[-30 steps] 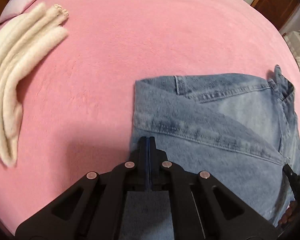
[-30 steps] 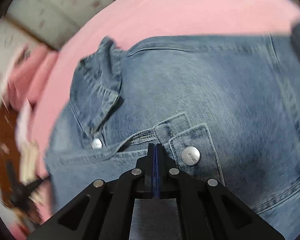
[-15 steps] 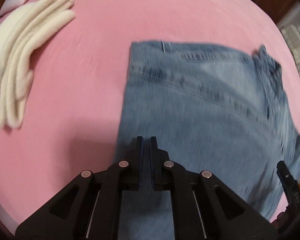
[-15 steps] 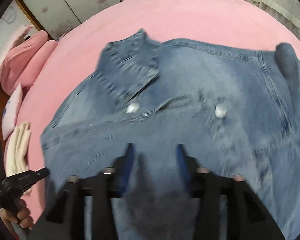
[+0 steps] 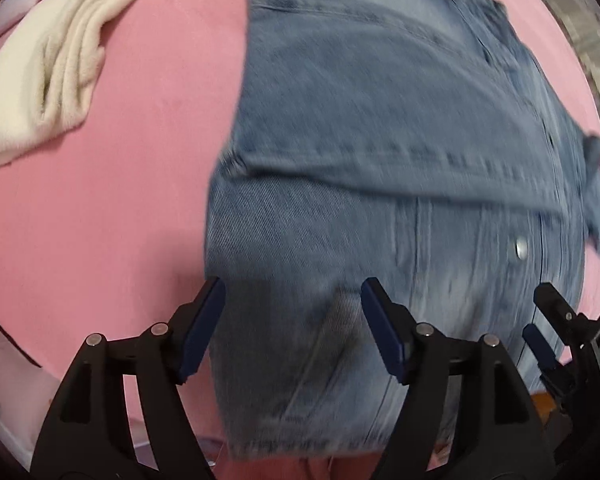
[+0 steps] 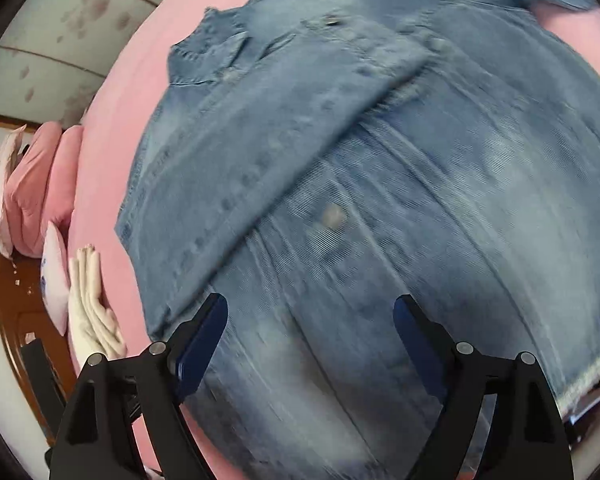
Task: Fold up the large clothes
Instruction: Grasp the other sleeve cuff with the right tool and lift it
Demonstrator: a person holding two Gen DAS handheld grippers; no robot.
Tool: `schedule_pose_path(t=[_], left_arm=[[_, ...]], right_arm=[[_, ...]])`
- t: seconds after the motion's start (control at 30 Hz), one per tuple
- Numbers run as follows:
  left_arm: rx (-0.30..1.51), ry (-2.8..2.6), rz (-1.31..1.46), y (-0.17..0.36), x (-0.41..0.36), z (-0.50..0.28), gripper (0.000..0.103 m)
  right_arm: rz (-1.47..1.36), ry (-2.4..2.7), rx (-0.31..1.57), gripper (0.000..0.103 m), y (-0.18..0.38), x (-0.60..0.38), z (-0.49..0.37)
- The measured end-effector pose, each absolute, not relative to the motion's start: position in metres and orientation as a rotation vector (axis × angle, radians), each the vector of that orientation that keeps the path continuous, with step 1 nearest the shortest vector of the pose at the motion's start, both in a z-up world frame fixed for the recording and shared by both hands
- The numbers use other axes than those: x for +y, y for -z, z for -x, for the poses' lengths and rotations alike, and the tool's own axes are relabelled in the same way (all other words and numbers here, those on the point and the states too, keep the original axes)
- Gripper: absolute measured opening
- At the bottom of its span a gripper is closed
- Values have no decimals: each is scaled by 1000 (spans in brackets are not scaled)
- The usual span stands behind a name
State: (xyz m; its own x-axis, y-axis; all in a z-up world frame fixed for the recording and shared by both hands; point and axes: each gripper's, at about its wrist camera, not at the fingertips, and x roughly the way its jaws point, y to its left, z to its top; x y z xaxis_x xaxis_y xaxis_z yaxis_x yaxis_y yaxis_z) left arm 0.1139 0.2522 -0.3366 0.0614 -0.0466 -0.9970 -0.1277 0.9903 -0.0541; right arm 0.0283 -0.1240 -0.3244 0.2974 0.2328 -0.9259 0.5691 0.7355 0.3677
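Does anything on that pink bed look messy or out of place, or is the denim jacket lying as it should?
Nothing looks damaged or spilled. The denim jacket lies flat on the pink bed, one part folded slantwise over its front, collar poking out. The cream towel sits loosely bunched near the edge. Both tools are opening, gripping nothing.

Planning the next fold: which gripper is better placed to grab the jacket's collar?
Right, probably. The collar shows clearly ahead of the right gripper; from the left gripper it sits at the far edge. Both jaws are opening, empty.
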Motion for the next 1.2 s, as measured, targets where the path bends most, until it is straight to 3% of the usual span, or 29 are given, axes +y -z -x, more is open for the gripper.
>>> schedule_pose_path(t=[0.3,0.63,1.2], left_arm=[[1510,103,-47,320,169,-89,69],[1509,191,-166,304,40,-101,69],[1437,204,-181,287,-171,-110,69]], right_arm=[[-811,351,1278,87,326,-148,47],[-927,423,1164,87,328,-218,75],[-932,432,1017,87,283,-452,73]])
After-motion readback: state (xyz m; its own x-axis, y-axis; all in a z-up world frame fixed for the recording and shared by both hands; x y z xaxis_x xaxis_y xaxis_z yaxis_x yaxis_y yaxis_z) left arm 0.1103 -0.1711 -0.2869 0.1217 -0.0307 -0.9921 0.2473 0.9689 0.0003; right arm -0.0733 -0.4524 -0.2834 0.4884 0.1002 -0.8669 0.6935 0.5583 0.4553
